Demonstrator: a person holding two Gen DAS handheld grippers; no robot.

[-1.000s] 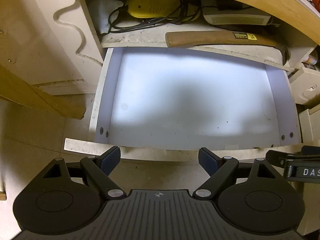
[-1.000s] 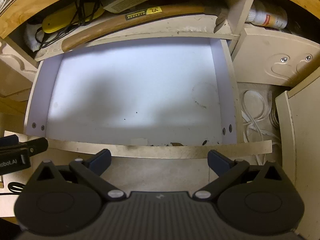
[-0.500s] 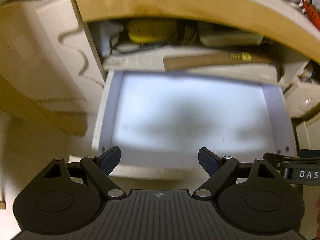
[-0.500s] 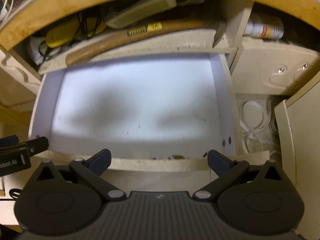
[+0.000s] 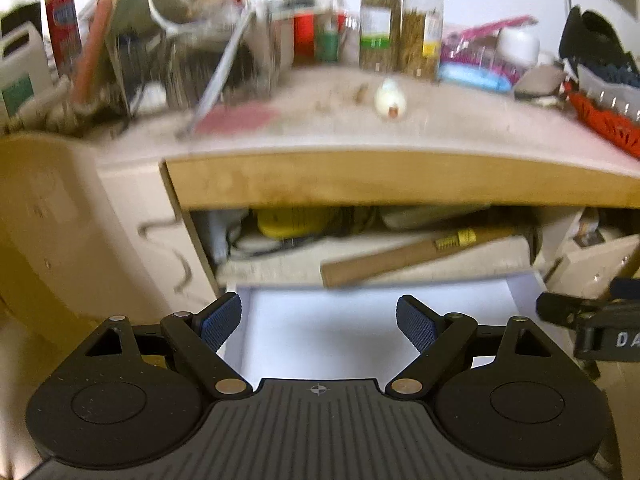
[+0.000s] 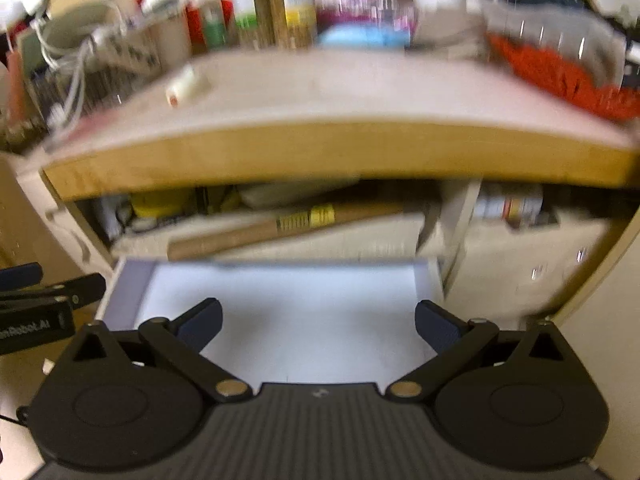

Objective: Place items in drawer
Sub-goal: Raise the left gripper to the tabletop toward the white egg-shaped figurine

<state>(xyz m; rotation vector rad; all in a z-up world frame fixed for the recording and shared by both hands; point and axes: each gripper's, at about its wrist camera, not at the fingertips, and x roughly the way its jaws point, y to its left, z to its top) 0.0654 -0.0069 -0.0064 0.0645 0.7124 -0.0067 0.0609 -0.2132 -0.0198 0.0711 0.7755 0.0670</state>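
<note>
A white drawer (image 5: 460, 300) (image 6: 132, 292) stands pulled out below a wooden worktop, with nothing visible inside. My left gripper (image 5: 319, 322) hangs open above its front, empty. My right gripper (image 6: 318, 326) is also open and empty over the same drawer. On the worktop (image 5: 400, 176) lies a small white bottle (image 5: 390, 98) (image 6: 186, 86) on its side. Behind it stand two tall jars (image 5: 400, 24) of yellowish contents. Both views are blurred by motion.
A hammer with a wooden handle (image 5: 408, 258) (image 6: 256, 230) lies on the shelf above the drawer, beside a yellow tool (image 5: 292, 222) with cables. Bottles, a wire basket (image 5: 192, 36) and red items (image 5: 604, 120) crowd the worktop's back. Each gripper shows at the other view's edge.
Both grippers rose and tilted upward. The views went from looking down into the drawer to showing the worktop and its clutter. Both stayed open.
</note>
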